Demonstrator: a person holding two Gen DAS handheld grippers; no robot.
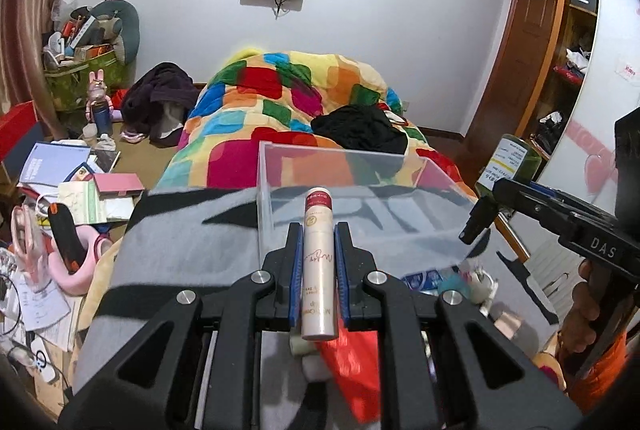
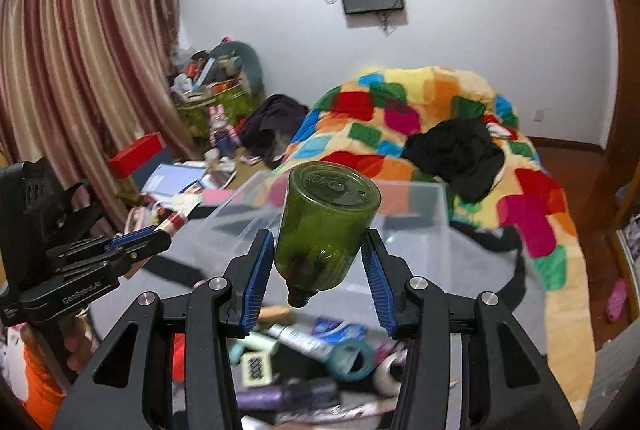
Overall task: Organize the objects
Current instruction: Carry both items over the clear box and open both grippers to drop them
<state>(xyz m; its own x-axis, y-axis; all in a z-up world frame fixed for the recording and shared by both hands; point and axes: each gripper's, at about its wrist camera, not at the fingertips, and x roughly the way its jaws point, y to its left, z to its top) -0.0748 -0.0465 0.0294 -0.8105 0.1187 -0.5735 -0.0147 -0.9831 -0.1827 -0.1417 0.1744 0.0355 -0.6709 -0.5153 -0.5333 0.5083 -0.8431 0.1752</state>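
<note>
Tube [image 1: 318, 262] pinched lengthwise between left fingers [image 1: 295, 270]; green bottle [image 2: 326, 226] (base outward) clamped between right fingers [image 2: 260, 270].

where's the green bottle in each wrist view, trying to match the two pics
Left wrist view: the green bottle is at the right edge, held by the right gripper coming in from the right.
Right wrist view: the green bottle is dead centre, base toward the camera, neck down, between the blue pads.
Shared landmark: the clear plastic box on the grey blanket, just beyond the bottle.
</note>
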